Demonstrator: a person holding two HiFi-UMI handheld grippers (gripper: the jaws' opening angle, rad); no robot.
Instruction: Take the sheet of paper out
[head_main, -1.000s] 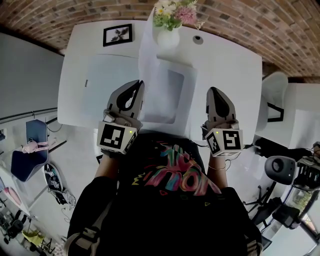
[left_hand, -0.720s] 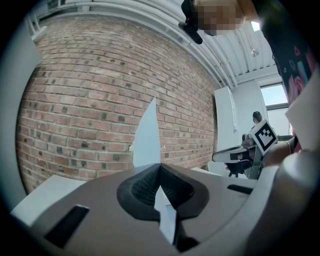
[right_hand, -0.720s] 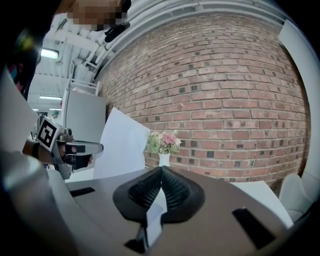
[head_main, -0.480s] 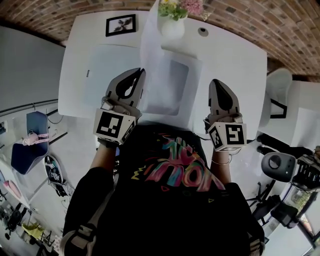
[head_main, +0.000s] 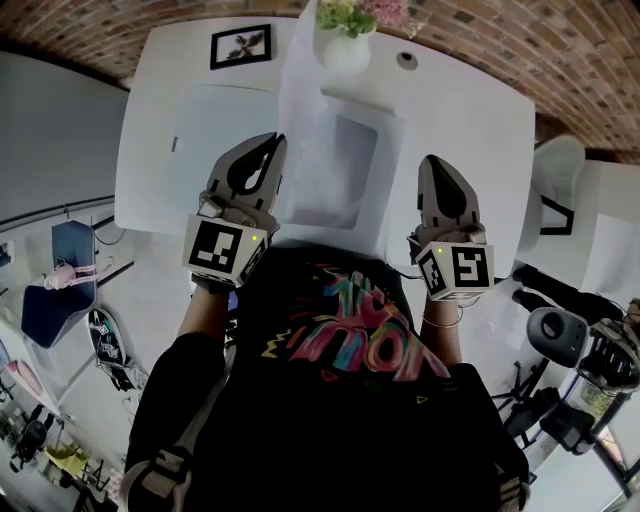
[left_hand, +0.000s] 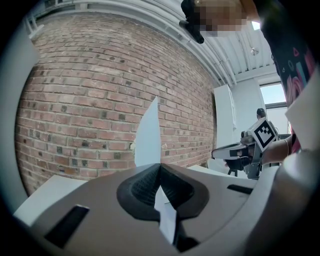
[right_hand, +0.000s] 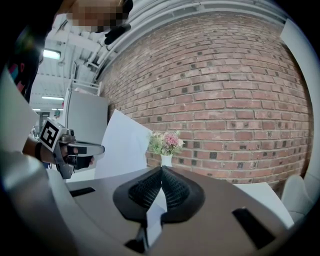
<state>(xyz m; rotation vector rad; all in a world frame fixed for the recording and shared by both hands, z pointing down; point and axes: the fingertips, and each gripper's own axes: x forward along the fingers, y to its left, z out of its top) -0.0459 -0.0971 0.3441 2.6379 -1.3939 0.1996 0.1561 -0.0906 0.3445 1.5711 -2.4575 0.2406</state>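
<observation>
The left gripper (left_hand: 160, 169) is clamping its jaws together on the sheet of paper (left_hand: 148, 137), whose lower edge is running down between the dark ribbed pads (left_hand: 142, 187) while the rest is rising above them as a tall pale blade against the brick wall (left_hand: 85, 90). In the right gripper view the same sheet is showing broad and white at the left, standing up at a tilt from the left gripper and lifted off the white table (head_main: 465, 110). The right gripper (right_hand: 161, 171) is likewise pressing its jaws together, and a thin white edge (right_hand: 152, 222) is showing between its pads and below them; whether that edge belongs to the paper or to the pale folder (head_main: 340, 170) is not clear. That folder is lying flat on the table between the two grippers, in front of the person's black shirt (head_main: 350, 420). Both grippers are pointing toward the wall, well apart from each other, each in one of the person's hands. At the table's far side a white vase (head_main: 345, 52) of flowers (head_main: 360, 12) is standing near the wall, and a small framed picture (head_main: 240, 45) is sitting to its left.
</observation>
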